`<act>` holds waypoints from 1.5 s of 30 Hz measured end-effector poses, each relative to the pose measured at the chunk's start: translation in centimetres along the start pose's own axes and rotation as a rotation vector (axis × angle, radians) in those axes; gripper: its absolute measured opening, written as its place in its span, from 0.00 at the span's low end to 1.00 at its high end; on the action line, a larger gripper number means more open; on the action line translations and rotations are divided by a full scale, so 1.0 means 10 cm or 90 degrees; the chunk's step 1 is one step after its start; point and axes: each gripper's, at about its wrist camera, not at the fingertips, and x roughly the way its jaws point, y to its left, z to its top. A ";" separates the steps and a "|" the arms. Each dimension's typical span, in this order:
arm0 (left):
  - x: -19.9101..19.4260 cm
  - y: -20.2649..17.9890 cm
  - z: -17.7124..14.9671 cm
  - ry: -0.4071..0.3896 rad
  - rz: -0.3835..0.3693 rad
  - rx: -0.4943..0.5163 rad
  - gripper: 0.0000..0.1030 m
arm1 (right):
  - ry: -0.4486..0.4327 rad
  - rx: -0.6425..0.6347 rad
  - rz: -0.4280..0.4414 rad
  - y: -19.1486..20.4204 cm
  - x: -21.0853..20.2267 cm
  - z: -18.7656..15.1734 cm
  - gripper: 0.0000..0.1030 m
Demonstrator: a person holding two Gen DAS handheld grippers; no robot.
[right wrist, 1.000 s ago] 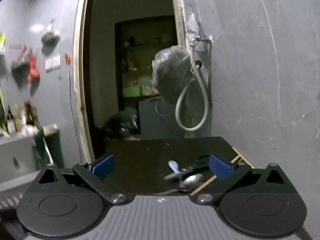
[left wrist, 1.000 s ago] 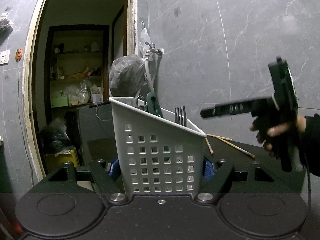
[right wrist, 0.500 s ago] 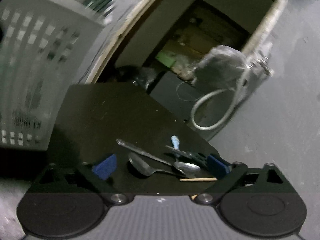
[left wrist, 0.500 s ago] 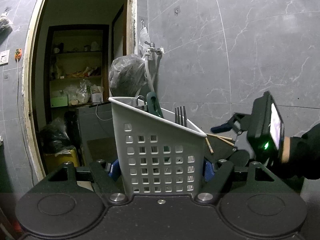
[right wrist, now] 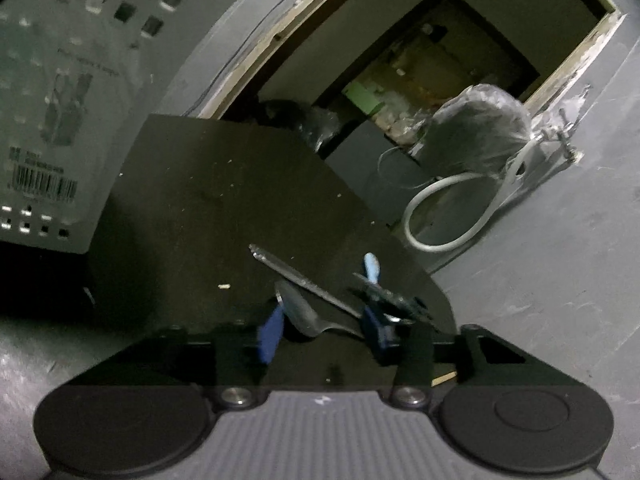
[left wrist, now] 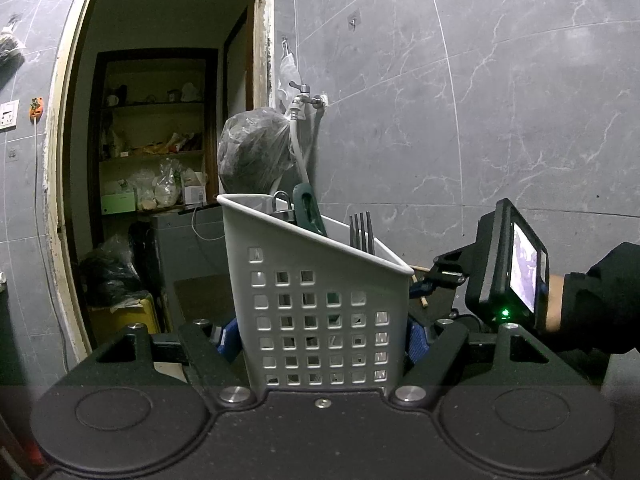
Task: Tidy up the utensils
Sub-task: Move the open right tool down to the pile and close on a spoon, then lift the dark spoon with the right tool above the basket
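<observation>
My left gripper (left wrist: 320,338) is shut on a white perforated utensil basket (left wrist: 320,280) and holds it upright. A fork (left wrist: 361,232) and a green-handled utensil (left wrist: 306,208) stand in the basket. To its right my right gripper (left wrist: 436,284) sits low over the black table. In the right wrist view the right gripper (right wrist: 324,332) has its jaws closing, with a metal spoon (right wrist: 298,310) lying between the blue pads (right wrist: 270,334), which do not press on it. Beside the spoon lie a metal knife (right wrist: 296,276), a blue-handled spoon (right wrist: 371,266) and a dark utensil (right wrist: 386,298).
The black table (right wrist: 220,184) ends at a grey tiled wall (left wrist: 480,120) on the right. A plastic-wrapped bundle (left wrist: 256,148) hangs by a tap with a hose (right wrist: 440,216). A doorway (left wrist: 152,140) to a shelved room opens behind. A chopstick (right wrist: 444,379) lies under the right gripper.
The right gripper came down to the table right of the basket and rolled. Its jaws narrowed around the spoon. The left gripper and the basket stayed still.
</observation>
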 end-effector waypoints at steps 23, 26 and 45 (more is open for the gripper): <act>0.01 -0.02 0.01 0.001 0.001 0.001 0.75 | -0.024 -0.031 0.049 0.03 0.03 0.01 0.02; 0.01 -0.01 0.01 0.001 0.001 0.001 0.75 | -0.045 -0.015 0.041 0.00 -0.08 0.04 0.01; 0.01 -0.01 0.01 0.000 0.001 -0.001 0.75 | -0.178 0.364 0.151 -1.07 -0.64 0.11 0.01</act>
